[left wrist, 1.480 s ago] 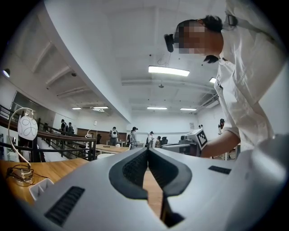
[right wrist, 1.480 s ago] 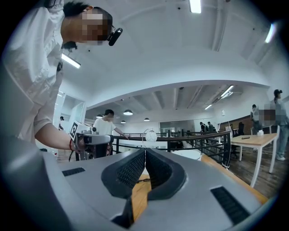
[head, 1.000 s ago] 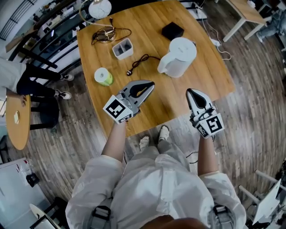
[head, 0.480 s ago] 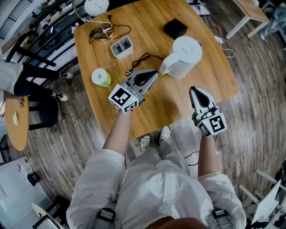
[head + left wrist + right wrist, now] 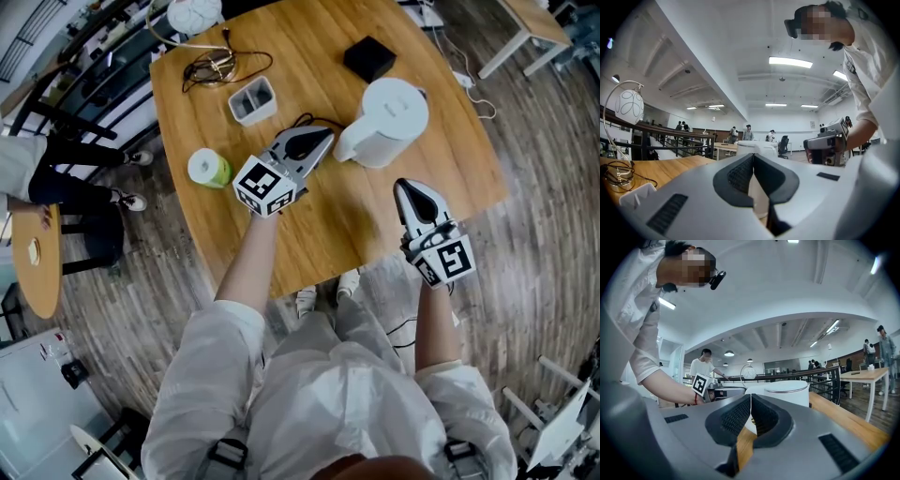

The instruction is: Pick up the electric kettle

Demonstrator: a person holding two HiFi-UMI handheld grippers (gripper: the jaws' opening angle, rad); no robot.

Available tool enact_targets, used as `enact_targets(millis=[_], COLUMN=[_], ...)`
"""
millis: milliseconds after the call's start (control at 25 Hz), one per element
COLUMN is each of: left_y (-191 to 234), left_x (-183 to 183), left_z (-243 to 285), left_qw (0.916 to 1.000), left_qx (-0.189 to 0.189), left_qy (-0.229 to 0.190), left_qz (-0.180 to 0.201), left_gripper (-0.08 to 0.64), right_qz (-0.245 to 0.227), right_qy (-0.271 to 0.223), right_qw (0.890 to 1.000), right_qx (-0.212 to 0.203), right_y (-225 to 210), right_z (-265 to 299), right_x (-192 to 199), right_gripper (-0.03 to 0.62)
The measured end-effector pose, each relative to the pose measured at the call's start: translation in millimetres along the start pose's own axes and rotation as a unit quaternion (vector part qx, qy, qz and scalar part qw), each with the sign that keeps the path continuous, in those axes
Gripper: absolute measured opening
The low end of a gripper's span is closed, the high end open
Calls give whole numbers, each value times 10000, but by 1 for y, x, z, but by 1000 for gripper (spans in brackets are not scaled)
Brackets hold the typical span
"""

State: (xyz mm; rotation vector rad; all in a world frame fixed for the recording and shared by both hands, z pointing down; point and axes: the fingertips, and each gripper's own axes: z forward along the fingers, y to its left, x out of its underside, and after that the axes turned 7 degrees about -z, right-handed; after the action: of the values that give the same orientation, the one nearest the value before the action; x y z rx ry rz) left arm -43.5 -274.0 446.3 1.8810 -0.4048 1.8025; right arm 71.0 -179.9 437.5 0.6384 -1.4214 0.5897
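Note:
The white electric kettle (image 5: 386, 120) stands upright on the wooden table (image 5: 328, 225), lid on, spout toward the left. My left gripper (image 5: 323, 137) is shut and empty, its tips close beside the kettle's spout side, apart from it as far as I can tell. In the left gripper view the jaws (image 5: 753, 157) meet, with the kettle (image 5: 757, 146) right behind them. My right gripper (image 5: 405, 188) is shut and empty, a short way in front of the kettle near the table's front edge. In the right gripper view the closed gripper (image 5: 751, 398) points at the kettle (image 5: 785, 392).
A black power cord (image 5: 298, 122) lies left of the kettle, under the left gripper. Further back are a grey tray (image 5: 253, 100), a black box (image 5: 368, 58), coiled cables (image 5: 214, 67) and a globe lamp (image 5: 193, 13). A green roll (image 5: 208, 169) sits at the left edge.
My left gripper has moved forward across the table and now sits next to the kettle's spout. The right gripper has crept slightly toward the kettle. Both stayed shut.

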Motion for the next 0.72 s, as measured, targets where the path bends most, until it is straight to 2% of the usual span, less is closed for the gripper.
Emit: enact_targets(millis=[280, 720], left_y=[13, -5], left_x=[17, 27], left_z=[14, 19], left_qw=[9995, 9976], left_qx=[134, 459], left_qy=[290, 510], left_qz=[-1, 107], left_gripper=[8, 8], right_qz=[7, -47], right_qy=[34, 124], right_qw=[10000, 9999], right_qx=[0, 48], right_y=[-6, -10], right_z=[0, -5], right_x=[4, 8], right_gripper=[12, 12])
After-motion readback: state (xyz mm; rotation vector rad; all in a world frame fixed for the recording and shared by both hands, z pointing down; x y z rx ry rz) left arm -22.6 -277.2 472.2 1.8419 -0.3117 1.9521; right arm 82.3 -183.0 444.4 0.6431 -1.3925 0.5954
